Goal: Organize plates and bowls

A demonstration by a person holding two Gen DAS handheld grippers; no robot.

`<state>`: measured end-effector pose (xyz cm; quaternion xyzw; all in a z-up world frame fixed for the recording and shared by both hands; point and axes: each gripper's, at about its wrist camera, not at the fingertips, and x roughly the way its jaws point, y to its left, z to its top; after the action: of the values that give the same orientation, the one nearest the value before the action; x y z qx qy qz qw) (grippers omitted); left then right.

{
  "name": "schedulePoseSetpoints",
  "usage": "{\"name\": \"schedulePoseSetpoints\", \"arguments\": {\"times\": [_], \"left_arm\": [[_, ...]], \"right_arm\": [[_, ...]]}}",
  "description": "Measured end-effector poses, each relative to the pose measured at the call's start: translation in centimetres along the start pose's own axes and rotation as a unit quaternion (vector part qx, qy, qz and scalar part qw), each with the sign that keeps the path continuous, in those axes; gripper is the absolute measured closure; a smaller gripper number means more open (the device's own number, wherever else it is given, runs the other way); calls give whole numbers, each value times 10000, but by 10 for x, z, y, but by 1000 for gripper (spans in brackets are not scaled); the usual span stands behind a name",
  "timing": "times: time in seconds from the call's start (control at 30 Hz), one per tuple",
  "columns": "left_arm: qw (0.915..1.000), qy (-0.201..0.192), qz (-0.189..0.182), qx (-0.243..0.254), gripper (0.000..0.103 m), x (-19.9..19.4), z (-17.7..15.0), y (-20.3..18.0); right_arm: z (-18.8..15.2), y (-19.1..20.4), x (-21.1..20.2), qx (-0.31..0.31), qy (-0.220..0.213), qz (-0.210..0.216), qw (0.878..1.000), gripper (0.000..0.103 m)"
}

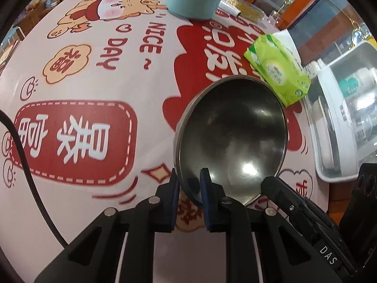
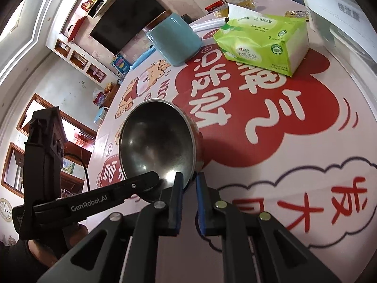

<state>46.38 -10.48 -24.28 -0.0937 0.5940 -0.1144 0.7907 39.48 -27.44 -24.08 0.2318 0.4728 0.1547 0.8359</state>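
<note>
Your left hand-held gripper (image 1: 189, 184) pinching steel bowl (image 1: 232, 139) rim at 7 o'clock; your right hand-held gripper (image 2: 189, 181) pinching rim at 5 o'clock, above printed surface (image 1: 99, 89).

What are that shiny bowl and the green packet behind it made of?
The bowl looks like polished metal, probably stainless steel: grey, with bright mirror-like glints and a thin rim. The green tissue pack looks like glossy plastic film, creased, with white paper sticking out on top.

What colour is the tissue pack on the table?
Bright green with white panels, shown best in the right wrist view.
</note>
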Motion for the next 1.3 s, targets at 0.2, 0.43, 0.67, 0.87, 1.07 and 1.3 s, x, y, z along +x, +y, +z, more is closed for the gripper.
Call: {"name": "schedulePoseSetpoints", "arguments": {"times": [0.2,0.43,0.67,0.87,1.07,1.3], "left_arm": [[9998,168,30,-33,88,-9,-23,2],[9995,269,118,-120,88,-32,-55,2],[9995,180,157,-195,88,-65,-89,4],[9996,50,198,-187,88,-94,-113,8],[9993,-132,235,-263,87,-122,-136,10],[9983,-344,287,-383,87,-149,-163,12]], "right_arm": [[-18,5,-13,-18,154,-26,9999,92],[-40,18,-31,-78,286,15,9996,92],[-61,34,-55,-221,328,110,9992,92],[-77,50,-75,-412,321,181,9985,92],[-89,63,-93,-610,296,274,9973,92],[-105,80,-110,-926,319,389,9944,92]]}}
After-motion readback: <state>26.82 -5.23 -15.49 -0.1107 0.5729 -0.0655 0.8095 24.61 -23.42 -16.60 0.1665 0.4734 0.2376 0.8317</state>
